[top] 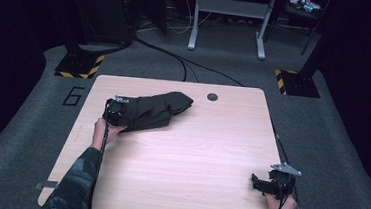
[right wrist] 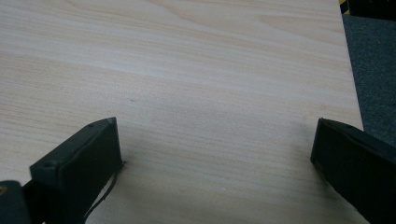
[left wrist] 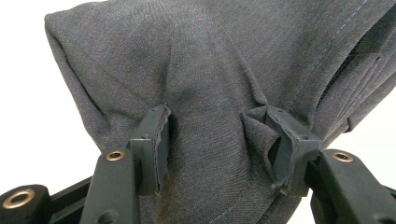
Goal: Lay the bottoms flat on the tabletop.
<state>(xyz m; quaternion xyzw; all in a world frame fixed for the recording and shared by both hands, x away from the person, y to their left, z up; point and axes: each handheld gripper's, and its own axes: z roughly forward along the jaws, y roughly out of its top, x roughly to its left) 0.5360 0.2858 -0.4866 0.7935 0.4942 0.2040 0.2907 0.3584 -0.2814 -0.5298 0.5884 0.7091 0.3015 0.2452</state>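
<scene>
Left claw [left wrist: 212,140] clamped on a thick bunch of the dark folded garment [top: 154,110], which lies at the tabletop's [top: 195,150] far-left. Risk: only some layers are pinched, so a pull could unfold the bundle or let cloth slip free. Right claw [right wrist: 215,158] spread wide, empty, low over bare wood near the right corner.

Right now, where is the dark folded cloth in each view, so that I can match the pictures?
High view: the dark cloth lies on the far left part of the table, at the left tool.
Left gripper view: the cloth bunches between the two pads, which press on it.
Right gripper view: bare table wood lies between the right tool's wide jaws.
Shared landmark: the pale wood tabletop.
</scene>
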